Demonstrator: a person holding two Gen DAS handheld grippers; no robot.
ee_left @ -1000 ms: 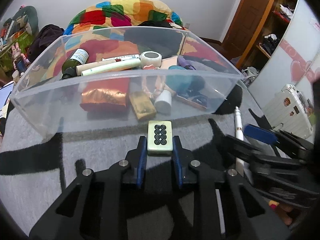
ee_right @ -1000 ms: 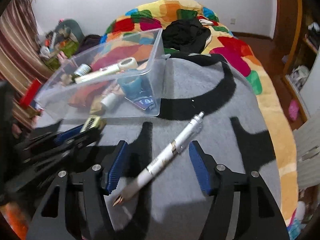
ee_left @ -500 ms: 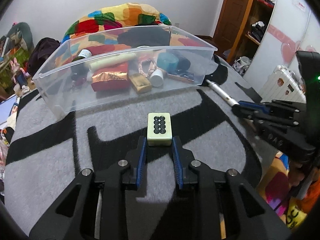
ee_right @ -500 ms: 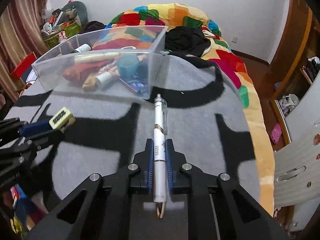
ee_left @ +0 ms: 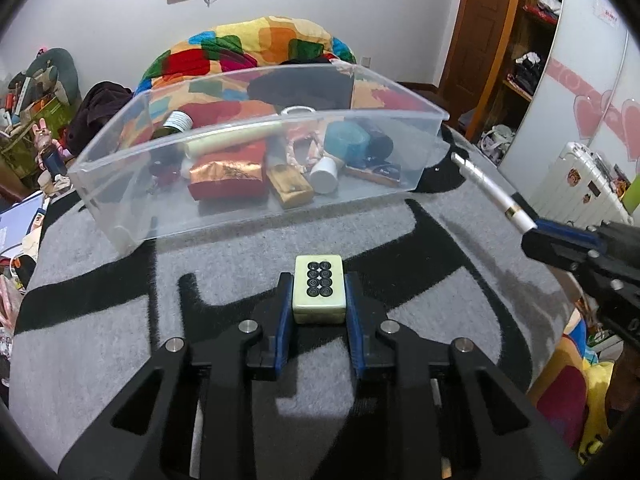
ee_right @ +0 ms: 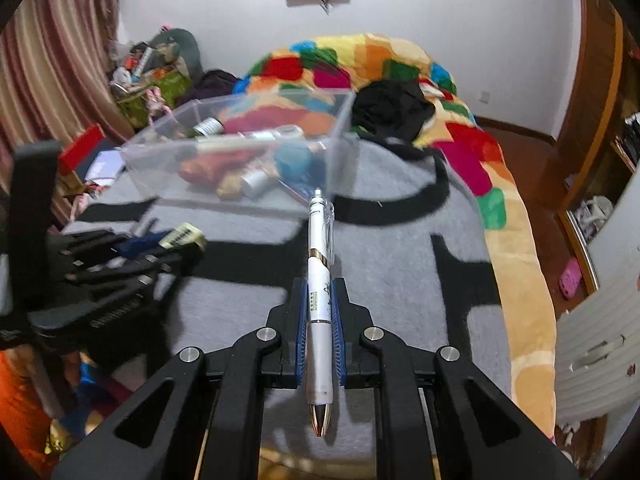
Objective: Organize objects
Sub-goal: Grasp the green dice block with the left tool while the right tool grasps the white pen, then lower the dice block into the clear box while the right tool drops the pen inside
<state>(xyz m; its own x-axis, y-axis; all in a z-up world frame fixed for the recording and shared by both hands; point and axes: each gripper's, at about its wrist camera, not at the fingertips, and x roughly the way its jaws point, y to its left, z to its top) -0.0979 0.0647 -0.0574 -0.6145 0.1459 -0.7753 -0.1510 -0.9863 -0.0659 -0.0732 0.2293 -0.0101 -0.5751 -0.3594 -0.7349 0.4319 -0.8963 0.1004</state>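
Observation:
My left gripper [ee_left: 319,292] is shut on a cream mahjong tile [ee_left: 319,289] with black dots and holds it above the grey and black blanket [ee_left: 240,264]. My right gripper [ee_right: 319,300] is shut on a white pen [ee_right: 319,280], lifted off the blanket, its clip end pointing at the bin. A clear plastic bin [ee_left: 256,196] stands ahead of both grippers [ee_right: 240,148] and holds several items: a bottle, a red and gold packet, a blue roll, a white tube. The right gripper with the pen also shows in the left wrist view [ee_left: 532,228]; the left gripper with the tile shows in the right wrist view [ee_right: 176,240].
A bright patchwork quilt [ee_right: 360,64] with black clothing [ee_right: 392,108] lies behind the bin. Clutter is piled at the left wall [ee_left: 36,96]. A white suitcase [ee_left: 580,188] and a wooden shelf [ee_left: 520,40] stand to the right. The bed edge drops off at the right [ee_right: 520,280].
My right gripper closed on the pen and lifted it off the blanket. Both grippers have pulled back and risen; the bin now sits farther away. The tile stays held in my left gripper.

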